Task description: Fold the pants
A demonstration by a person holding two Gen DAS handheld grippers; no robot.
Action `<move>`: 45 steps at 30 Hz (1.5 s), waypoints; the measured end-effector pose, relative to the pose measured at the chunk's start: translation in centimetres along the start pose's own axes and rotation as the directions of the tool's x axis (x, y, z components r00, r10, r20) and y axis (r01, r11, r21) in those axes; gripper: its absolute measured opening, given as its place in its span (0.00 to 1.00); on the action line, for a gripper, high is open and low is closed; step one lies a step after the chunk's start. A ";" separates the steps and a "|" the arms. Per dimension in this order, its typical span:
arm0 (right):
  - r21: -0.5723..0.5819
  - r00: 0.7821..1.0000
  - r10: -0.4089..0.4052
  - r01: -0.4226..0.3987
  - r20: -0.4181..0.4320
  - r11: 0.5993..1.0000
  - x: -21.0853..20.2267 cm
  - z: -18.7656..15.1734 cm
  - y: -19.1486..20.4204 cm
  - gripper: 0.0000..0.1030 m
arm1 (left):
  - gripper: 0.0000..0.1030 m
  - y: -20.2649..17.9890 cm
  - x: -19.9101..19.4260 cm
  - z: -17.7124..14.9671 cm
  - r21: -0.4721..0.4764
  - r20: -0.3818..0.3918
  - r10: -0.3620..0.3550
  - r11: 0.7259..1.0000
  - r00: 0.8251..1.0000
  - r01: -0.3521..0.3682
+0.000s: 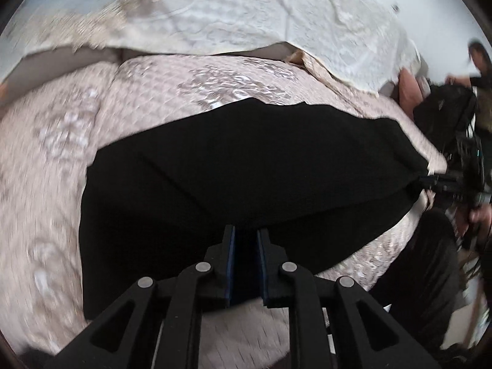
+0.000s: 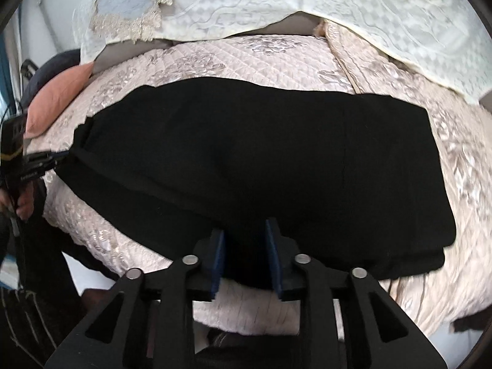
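No text, label, brand, number or sign can be read in either view. On the black device (image 2: 29, 169) at nine o'clock in the right wrist view, a small strip of pale lettering shows, too blurred and small to make out.

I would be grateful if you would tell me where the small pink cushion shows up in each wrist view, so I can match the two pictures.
Left wrist view: the pink cushion sits at the far right edge, just above the black pants.
Right wrist view: the pink cushion lies at the left edge, upper left of the pants.
Shared landmark: the white lace cover along the top of both views.
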State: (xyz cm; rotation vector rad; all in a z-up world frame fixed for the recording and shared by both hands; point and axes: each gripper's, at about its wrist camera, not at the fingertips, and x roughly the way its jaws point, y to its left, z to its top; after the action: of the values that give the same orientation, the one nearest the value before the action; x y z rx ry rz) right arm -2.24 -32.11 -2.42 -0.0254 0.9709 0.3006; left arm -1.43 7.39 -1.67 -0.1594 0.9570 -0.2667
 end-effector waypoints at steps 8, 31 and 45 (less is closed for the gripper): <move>0.189 0.997 -0.005 -0.010 0.079 0.982 -2.6 -1.8 -2.3 0.38 | 0.44 4.7 -3.5 -1.9 -0.303 0.102 0.078 0.952 0.992 -0.044; 0.672 0.967 -0.167 -0.004 0.190 0.741 -4.8 -3.8 -10.5 0.43 | 0.14 5.6 0.3 0.6 -0.546 0.008 0.207 0.821 0.978 -0.169; 0.699 0.963 -0.164 -0.032 0.212 0.715 -3.2 -2.9 -10.8 0.43 | 0.36 7.2 -0.6 -1.6 -0.622 0.087 0.163 0.779 0.983 -0.074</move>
State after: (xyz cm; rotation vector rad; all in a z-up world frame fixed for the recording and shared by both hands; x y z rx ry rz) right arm -3.39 -43.66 -2.69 0.6676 0.7648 -0.1517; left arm -1.95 14.43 -3.91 -0.7139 0.8844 0.1893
